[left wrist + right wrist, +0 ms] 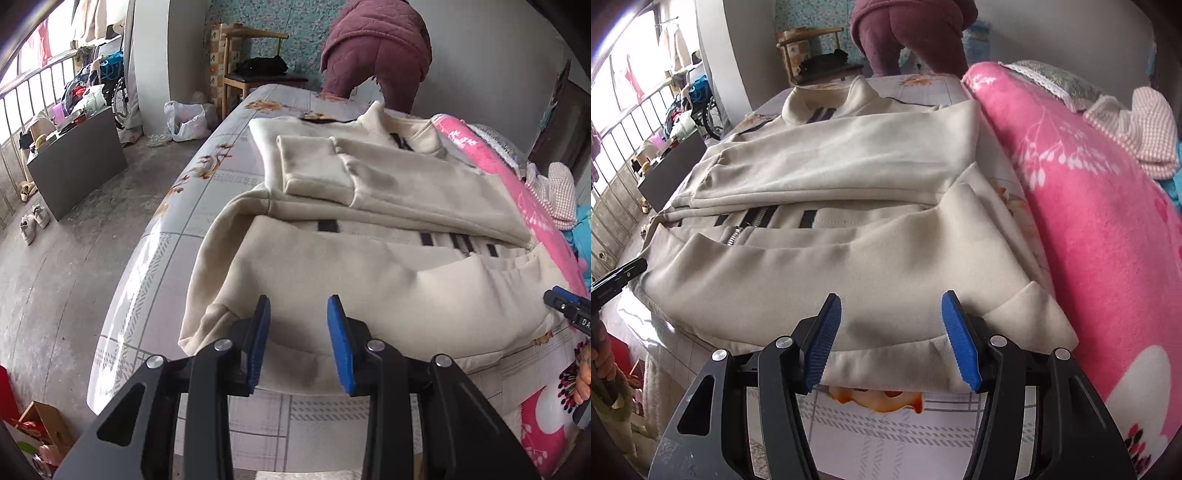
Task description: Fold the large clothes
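A cream zip-up jacket (369, 273) (849, 166) lies flat on the bed (166, 258), collar at the far end, with both sleeves folded across its front. My left gripper (299, 306) is open just over the near hem at the jacket's left corner, and nothing is pinched between its blue pads. My right gripper (891, 299) is open wider over the hem at the right corner, with the cloth lying under the gap. Each gripper shows at the edge of the other view: the right gripper (565, 306) and the left gripper (624, 273).
A pink flowered blanket (1089, 221) is heaped along the bed's right side. A person in maroon quilted clothes (373, 48) bends over at the far end. A wooden chair (251, 62), a plastic bag (188, 120), a dark cabinet (77, 162) and shoes (33, 221) stand on the floor to the left.
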`<state>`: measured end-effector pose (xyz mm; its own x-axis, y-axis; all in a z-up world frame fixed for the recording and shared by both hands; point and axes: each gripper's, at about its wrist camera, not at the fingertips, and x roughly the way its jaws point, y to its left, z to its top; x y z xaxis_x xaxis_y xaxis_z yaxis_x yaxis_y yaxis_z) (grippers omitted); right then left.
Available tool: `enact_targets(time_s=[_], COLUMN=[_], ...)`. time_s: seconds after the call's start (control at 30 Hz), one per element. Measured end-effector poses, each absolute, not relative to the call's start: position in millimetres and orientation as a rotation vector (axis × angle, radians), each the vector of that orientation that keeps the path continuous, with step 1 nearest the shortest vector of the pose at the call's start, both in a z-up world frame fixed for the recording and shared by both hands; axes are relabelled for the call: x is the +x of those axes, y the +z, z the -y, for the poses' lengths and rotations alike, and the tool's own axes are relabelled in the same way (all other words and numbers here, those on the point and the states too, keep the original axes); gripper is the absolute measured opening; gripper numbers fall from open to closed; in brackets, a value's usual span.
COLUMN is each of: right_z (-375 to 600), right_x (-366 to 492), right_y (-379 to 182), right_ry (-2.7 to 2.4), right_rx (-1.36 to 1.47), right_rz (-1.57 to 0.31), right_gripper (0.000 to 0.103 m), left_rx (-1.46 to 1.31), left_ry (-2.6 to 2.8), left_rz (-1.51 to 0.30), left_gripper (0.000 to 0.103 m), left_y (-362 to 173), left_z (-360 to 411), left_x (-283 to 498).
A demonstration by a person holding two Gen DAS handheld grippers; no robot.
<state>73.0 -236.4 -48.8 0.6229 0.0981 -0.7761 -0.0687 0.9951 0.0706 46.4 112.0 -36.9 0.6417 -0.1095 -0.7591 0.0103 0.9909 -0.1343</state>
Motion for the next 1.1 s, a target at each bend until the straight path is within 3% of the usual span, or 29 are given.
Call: enact_targets(time_s=[0.27,0.3,0.37,0.4,0.43,0.47,0.6,0.8,1.1], right_z=[216.3,217.9,219.6,218.0,216.2,216.5,216.8,221.3,223.0], right_x=[105.5,111.0,113.1,111.6,110.9,110.8,107.4,91.5,127.2], right_y=[-53.9,-61.0,-67.2,-66.3,-65.6,-65.5,-58.1,-5.9,-40.6], right_ry=[0.100,0.086,0.069,0.053,0.044,0.054,0.040,0.015,-0.016], right_rx=[0.002,0.003,-0.012,-0.039,-0.060,-0.051,-0.049,0.005,0.008], right_rz=[-0.896,-0.920,-0.915,-0.906,-0.905,-0.908,-0.881,-0.708,-0.759], right_gripper=[0.051,0.047,0.035,0.026,0.010,0.006,0.002,0.001,0.001], left_rx=[0.021,0.037,0.034,0.038,0.034,0.024,0.029,-0.048,-0.014], left_ry=[-0.032,-0.011,0.005,0.026,0.032,0.029,0.021,0.042,0.066], left_rz=[-0.874,-0.879,-0.843,-0.845,-0.839,-0.837,-0.812,-0.657,-0.688], left_gripper=[0.031,0.031,0.020,0.010,0.004,0.003,0.001,0.001,0.001], left_y=[-47.1,-52.0,-54.5,-56.0,-55.6,-55.1,-50.4,-0.6,-34.8], left_z=[-84.7,-84.7,-87.7,-89.6,-92.2,-94.4,-94.7,-111.9,-111.4], left_x=[75.7,79.6,80.8,82.9,84.0,84.7,82.3,66.2,94.4])
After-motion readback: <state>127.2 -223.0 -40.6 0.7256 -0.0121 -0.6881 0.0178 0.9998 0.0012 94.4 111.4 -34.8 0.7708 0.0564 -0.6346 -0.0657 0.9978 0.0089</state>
